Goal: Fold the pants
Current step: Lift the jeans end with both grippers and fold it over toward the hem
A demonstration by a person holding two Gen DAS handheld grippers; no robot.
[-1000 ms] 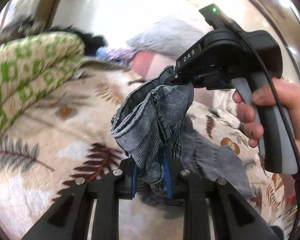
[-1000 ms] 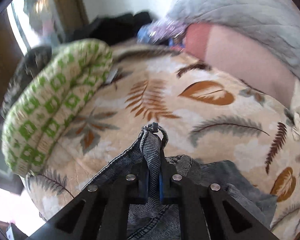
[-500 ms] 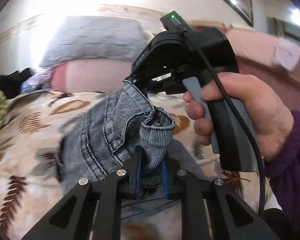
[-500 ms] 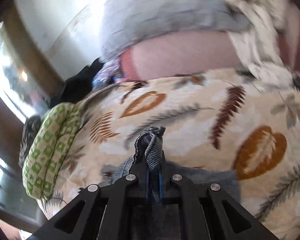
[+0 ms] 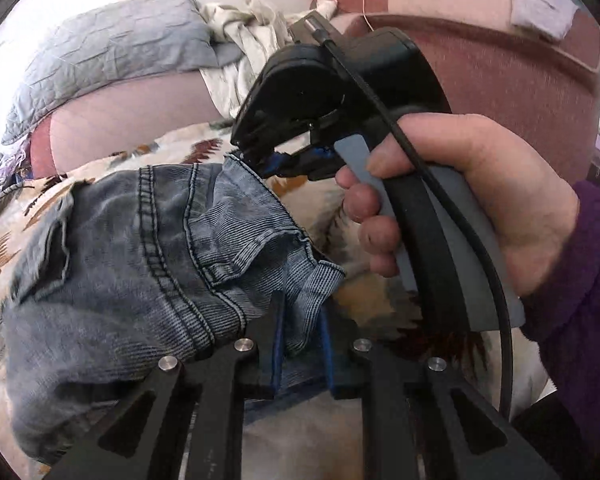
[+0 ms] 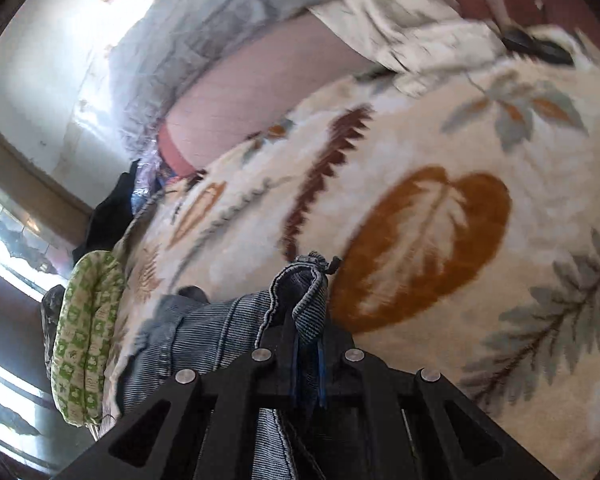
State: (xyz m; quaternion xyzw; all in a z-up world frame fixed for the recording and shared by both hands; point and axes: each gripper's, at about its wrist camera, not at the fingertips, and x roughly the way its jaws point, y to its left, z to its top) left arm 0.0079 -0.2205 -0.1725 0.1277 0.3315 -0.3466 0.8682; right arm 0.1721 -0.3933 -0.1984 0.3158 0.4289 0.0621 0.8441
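The blue denim pants (image 5: 140, 248) hang spread between both grippers above a leaf-print blanket (image 5: 332, 216). My left gripper (image 5: 300, 320) is shut on one corner of the denim. In the left wrist view my right gripper (image 5: 256, 160), held in a hand with a purple sleeve, pinches the other corner higher up and farther back. In the right wrist view my right gripper (image 6: 308, 320) is shut on a bunched denim edge (image 6: 300, 284), with the rest of the pants trailing down to the left.
The leaf-print blanket (image 6: 440, 220) covers the bed. A grey pillow (image 5: 112, 48) and a pink one (image 5: 132, 116) lie at the back, with crumpled pale cloth (image 5: 248, 28) beside them. A green-patterned folded quilt (image 6: 88, 332) lies at the left edge.
Both grippers have swung to the right and apart with the pants in them. The denim has opened from a bunched clump into a stretched span. The views turned toward the pillows.
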